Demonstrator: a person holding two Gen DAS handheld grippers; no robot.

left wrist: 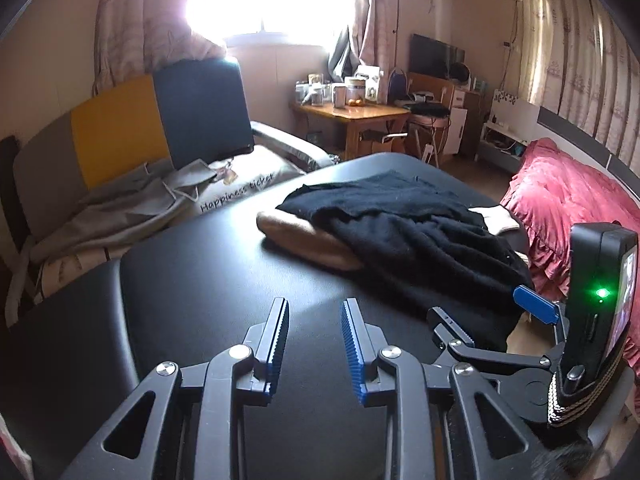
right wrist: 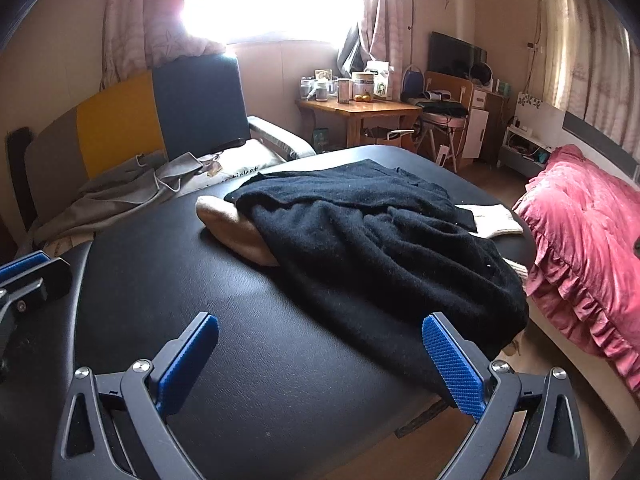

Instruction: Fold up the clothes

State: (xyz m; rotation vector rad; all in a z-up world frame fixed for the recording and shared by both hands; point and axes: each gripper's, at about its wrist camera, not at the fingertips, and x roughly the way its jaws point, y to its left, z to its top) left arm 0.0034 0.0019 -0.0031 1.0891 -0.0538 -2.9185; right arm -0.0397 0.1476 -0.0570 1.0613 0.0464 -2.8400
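A crumpled black knit garment (left wrist: 404,224) lies on the far right part of the black table (left wrist: 224,280), partly over a beige garment (left wrist: 296,236). A white garment (left wrist: 496,218) peeks out at its right. My left gripper (left wrist: 314,308) is open and empty, low over the bare table, short of the clothes. In the right wrist view the black garment (right wrist: 368,232) covers the beige garment (right wrist: 236,228) and the white garment (right wrist: 494,220). My right gripper (right wrist: 322,324) is wide open and empty, at the garment's near edge on the table (right wrist: 180,272).
The right gripper's body with a green light (left wrist: 600,292) sits at the right of the left wrist view. A sofa with grey cloth (left wrist: 120,200) stands left of the table. A red bedspread (right wrist: 588,240) lies right. A wooden table with jars (right wrist: 356,108) stands behind.
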